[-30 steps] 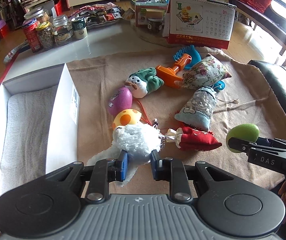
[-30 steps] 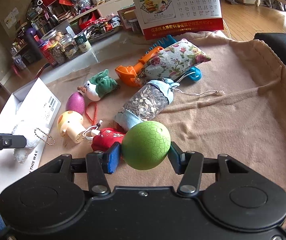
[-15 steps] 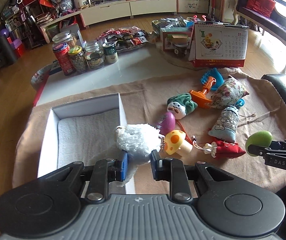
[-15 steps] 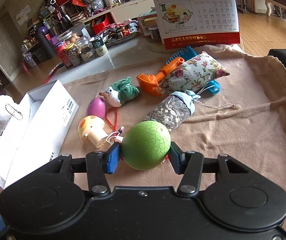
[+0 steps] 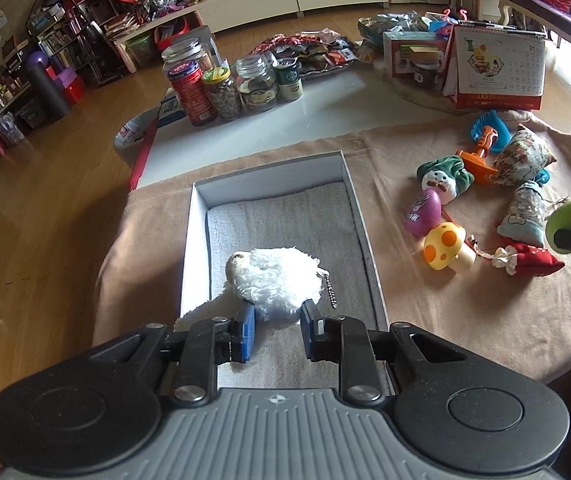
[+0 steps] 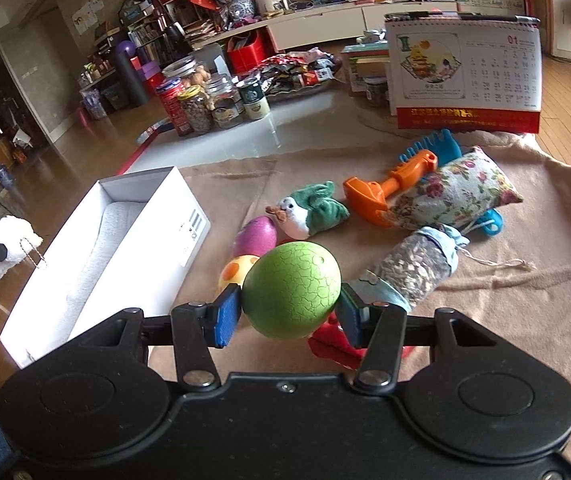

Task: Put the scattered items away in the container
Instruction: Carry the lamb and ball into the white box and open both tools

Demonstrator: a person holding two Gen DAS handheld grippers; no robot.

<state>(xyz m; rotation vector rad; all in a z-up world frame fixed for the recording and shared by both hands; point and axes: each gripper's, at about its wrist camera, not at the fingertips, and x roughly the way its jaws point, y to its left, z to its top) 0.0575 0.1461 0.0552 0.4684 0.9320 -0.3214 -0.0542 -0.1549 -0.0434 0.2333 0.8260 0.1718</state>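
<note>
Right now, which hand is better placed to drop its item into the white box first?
Left. Its tool holds the fluffy white plush toy directly over the white cardboard box. The right tool grips the green crackle-patterned egg over the cloth, beside the box.

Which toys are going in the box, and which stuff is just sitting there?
For the tidying job:
white box
fluffy white toy in the left gripper
green ball in the right gripper
purple egg
mushroom toy

Just sitting there:
calendar
jars
</note>
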